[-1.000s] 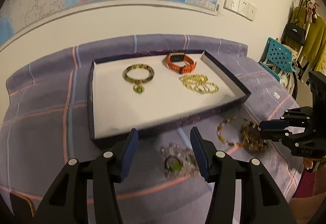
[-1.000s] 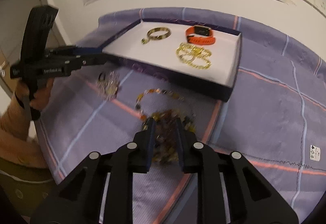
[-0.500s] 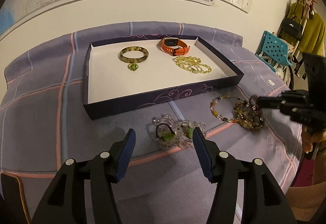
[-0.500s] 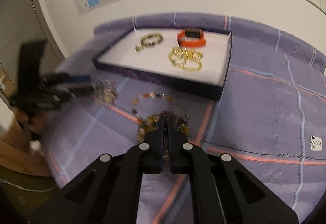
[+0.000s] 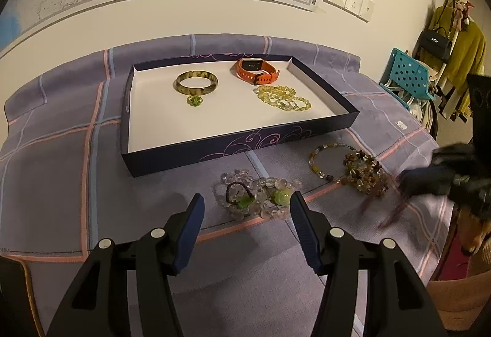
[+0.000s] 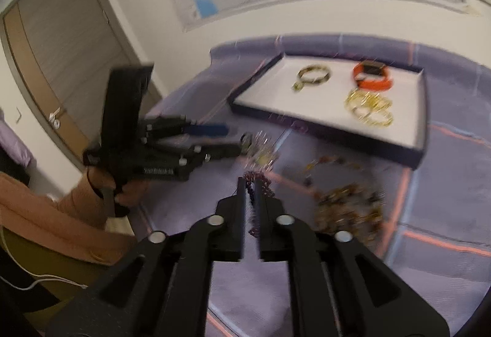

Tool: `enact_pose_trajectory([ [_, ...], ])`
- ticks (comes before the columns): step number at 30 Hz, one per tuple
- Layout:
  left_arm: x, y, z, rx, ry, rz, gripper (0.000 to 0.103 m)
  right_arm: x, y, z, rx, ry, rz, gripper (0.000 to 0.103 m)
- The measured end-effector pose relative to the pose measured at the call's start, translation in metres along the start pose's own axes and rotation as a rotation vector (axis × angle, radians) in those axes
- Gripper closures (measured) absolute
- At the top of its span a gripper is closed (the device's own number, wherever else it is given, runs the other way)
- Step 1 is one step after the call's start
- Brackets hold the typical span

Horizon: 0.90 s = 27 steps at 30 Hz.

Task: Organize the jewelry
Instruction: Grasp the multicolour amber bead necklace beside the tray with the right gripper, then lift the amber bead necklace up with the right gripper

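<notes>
1. Left gripper [image 5: 245,208]: fingers stand well apart, gripping nothing. The clear-bead bracelet cluster [image 5: 257,199], with green beads and a dark loop, lies on the cloth just ahead of and between the fingertips; contact cannot be told.
2. Right gripper [image 6: 252,183]: jaws narrow and opening. A dark purple-red beaded strand [image 6: 255,202] sits in the gap, running lengthwise along the fingers and looping out past the tips; the view is blurred, so a firm pinch cannot be told.
3. Brown-amber bead necklace [image 5: 346,165]: heaped on the cloth to the right of the left fingers, its open loop toward the tray; in the right view it lies just right of the right fingertips.
4. Tray [image 5: 233,146]: dark blue wall, white floor, beyond the left fingertips, long axis running across the view.
5. Tray contents: mottled green bangle [image 5: 197,82] with a green ring [image 5: 194,100] just in front; orange watch [image 5: 257,70] at the far right; yellow bead bracelets [image 5: 284,97] before it.
6. Purple checked cloth [image 5: 61,165]: covers the table under everything.
</notes>
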<state>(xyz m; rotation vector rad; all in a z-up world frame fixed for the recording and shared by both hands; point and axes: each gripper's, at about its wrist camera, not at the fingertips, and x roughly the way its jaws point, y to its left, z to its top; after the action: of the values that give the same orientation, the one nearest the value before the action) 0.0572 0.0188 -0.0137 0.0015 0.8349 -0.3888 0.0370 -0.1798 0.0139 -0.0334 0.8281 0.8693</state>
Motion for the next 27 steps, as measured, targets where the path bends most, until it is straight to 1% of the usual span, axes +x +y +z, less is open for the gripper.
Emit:
enact_pose_trajectory([
  [1,0.000,0.000,-0.001,-0.002,0.001,-0.001,0.047,0.004,0.000,-0.002,0.006,0.003,-0.011,0.068],
  [2,-0.001,0.000,-0.001,-0.002,0.002,-0.003,0.047,0.005,-0.001,-0.003,0.010,0.001,-0.029,0.066],
  [3,-0.001,0.000,-0.002,-0.003,0.002,-0.003,0.047,0.006,-0.003,-0.003,0.008,0.002,-0.053,0.067],
  [5,-0.001,0.000,-0.004,0.000,0.005,-0.006,0.047,0.003,-0.012,-0.006,0.022,-0.001,-0.142,0.067],
  [7,0.001,0.001,-0.006,-0.005,0.010,-0.008,0.047,0.005,-0.023,-0.009,0.047,0.018,-0.194,0.067],
  [9,0.002,0.002,-0.007,-0.010,0.015,-0.011,0.047,0.012,-0.027,-0.014,0.029,0.055,-0.264,0.068],
  [10,0.003,0.002,-0.007,-0.013,0.018,-0.011,0.047,0.016,-0.028,-0.016,0.017,0.072,-0.284,0.069],
  [11,0.005,0.002,-0.007,-0.017,0.022,-0.014,0.047,0.022,-0.028,-0.019,0.005,0.092,-0.299,0.073],
  [13,0.006,0.001,-0.008,-0.017,0.025,-0.016,0.047,0.028,-0.026,-0.022,-0.031,0.099,-0.324,0.074],
  [14,0.006,0.000,-0.008,-0.016,0.026,-0.017,0.047,0.030,-0.024,-0.023,-0.057,0.102,-0.346,0.080],
  [15,0.007,-0.001,-0.009,-0.014,0.028,-0.018,0.047,0.031,-0.023,-0.023,-0.076,0.104,-0.374,0.089],
  [16,0.006,-0.001,-0.009,-0.013,0.028,-0.019,0.047,0.030,-0.023,-0.022,-0.083,0.103,-0.395,0.089],
  [18,0.006,-0.001,-0.009,-0.013,0.028,-0.017,0.047,0.022,-0.028,-0.021,-0.050,0.085,-0.361,0.090],
  [20,0.004,0.000,-0.010,-0.017,0.024,-0.019,0.047,0.010,-0.033,-0.019,-0.015,0.049,-0.334,0.090],
  [21,0.004,0.001,-0.010,-0.019,0.023,-0.019,0.047,0.003,-0.037,-0.017,0.013,0.026,-0.307,0.090],
  [22,0.003,0.002,-0.010,-0.020,0.021,-0.020,0.047,-0.009,-0.042,-0.013,0.054,-0.010,-0.269,0.090],
  [24,0.003,0.002,-0.010,-0.020,0.019,-0.019,0.047,-0.029,-0.050,-0.007,0.109,-0.071,-0.222,0.091],
  [27,0.003,0.001,-0.009,-0.020,0.017,-0.023,0.047,-0.053,-0.056,0.002,0.160,-0.153,-0.163,0.091],
])
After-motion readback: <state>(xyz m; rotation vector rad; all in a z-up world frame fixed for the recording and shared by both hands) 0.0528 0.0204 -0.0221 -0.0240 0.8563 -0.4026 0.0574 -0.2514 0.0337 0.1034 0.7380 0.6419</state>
